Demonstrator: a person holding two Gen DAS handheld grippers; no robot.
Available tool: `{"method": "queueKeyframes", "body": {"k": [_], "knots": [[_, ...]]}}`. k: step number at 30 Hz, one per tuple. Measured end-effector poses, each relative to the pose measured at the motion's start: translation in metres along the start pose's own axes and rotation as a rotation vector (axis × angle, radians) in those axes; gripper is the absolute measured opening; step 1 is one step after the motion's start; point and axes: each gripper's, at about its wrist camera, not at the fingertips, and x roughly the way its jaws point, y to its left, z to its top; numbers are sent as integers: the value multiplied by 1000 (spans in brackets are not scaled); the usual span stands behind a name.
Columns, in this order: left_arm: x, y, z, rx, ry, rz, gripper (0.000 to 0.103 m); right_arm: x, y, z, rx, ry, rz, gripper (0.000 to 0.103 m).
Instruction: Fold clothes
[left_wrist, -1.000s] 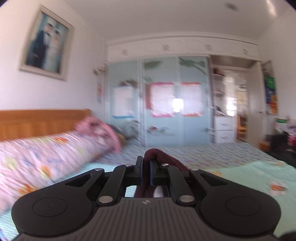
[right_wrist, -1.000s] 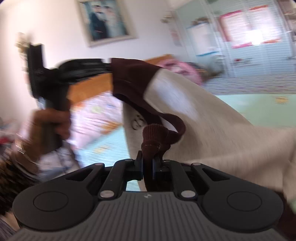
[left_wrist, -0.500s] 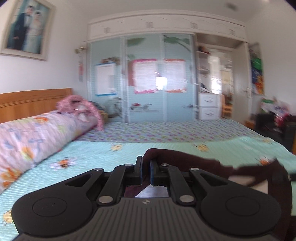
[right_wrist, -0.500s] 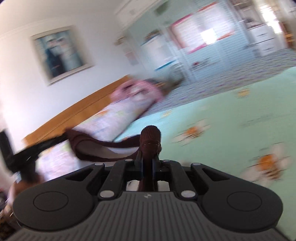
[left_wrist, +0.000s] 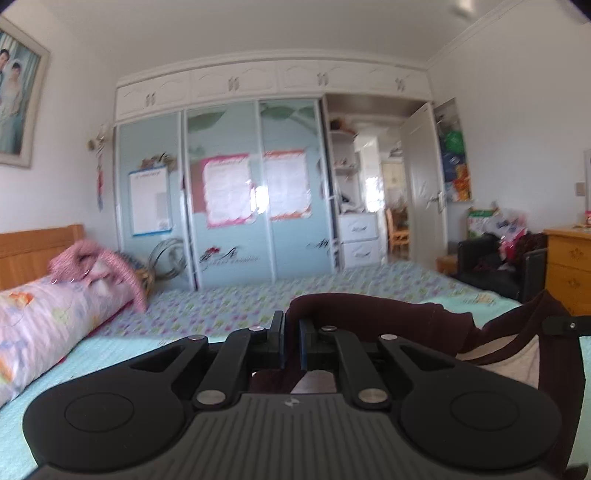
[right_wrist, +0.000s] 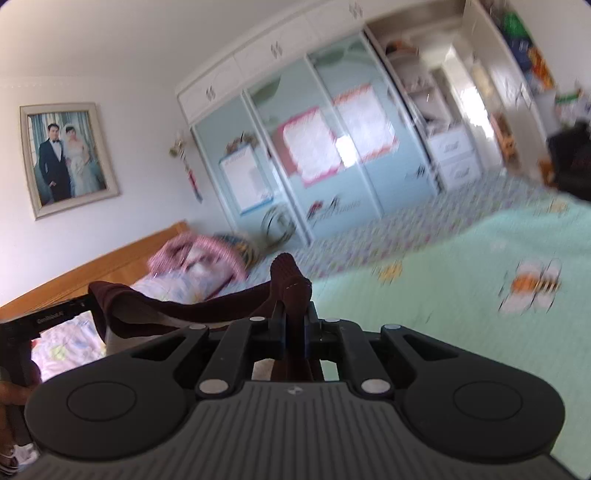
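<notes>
A garment with dark maroon trim and a pale cream body is held between both grippers above the bed. My left gripper (left_wrist: 291, 343) is shut on its maroon edge (left_wrist: 388, 314), which stretches right toward the other gripper's tip (left_wrist: 565, 325). My right gripper (right_wrist: 294, 332) is shut on a ribbed maroon cuff (right_wrist: 288, 280); the maroon band (right_wrist: 177, 306) runs left to the left gripper's tip (right_wrist: 55, 314). Most of the garment hangs below, hidden by the gripper bodies.
A mint bedspread (right_wrist: 461, 280) with cartoon prints covers the bed. A rolled pink floral quilt (left_wrist: 48, 317) lies along the wooden headboard (left_wrist: 33, 251). A sliding-door wardrobe (left_wrist: 229, 195) stands beyond; a wooden dresser (left_wrist: 569, 266) and black chair (left_wrist: 491, 266) are at right.
Both grippers have lowered the garment from held high to stretched low over the bed. The cameras have turned toward the wardrobe; both stay shut on the cloth.
</notes>
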Motion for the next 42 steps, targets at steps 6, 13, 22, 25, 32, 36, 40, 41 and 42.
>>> {"method": "queueKeyframes", "body": {"k": [6,13,22,25,32,36,40,41,42], "knots": [[97,-30,1,-4,54,35,7,49,-26,32,-32,-77,-136,9],[182,-50,-59,64,330,49,17,127,-60,23,-129,84,-293,18],[121,29,-131,-156,507,122,26,55,-95,-30,19,245,-224,61],[71,15,-136,-85,487,15,27,14,-87,-54,-18,311,-233,66],[-35,-87,-142,153,412,-320,46,-24,-48,-113,-157,467,-172,72],[-65,-117,-149,156,429,-385,47,-11,-34,-131,-281,466,-211,72],[-56,-123,-162,146,512,-331,49,18,-18,-151,-439,487,-241,75],[-51,-119,-163,130,528,-311,49,25,-16,-158,-473,496,-248,74],[-47,-115,-164,110,545,-291,50,29,-17,-163,-502,506,-251,69]]}}
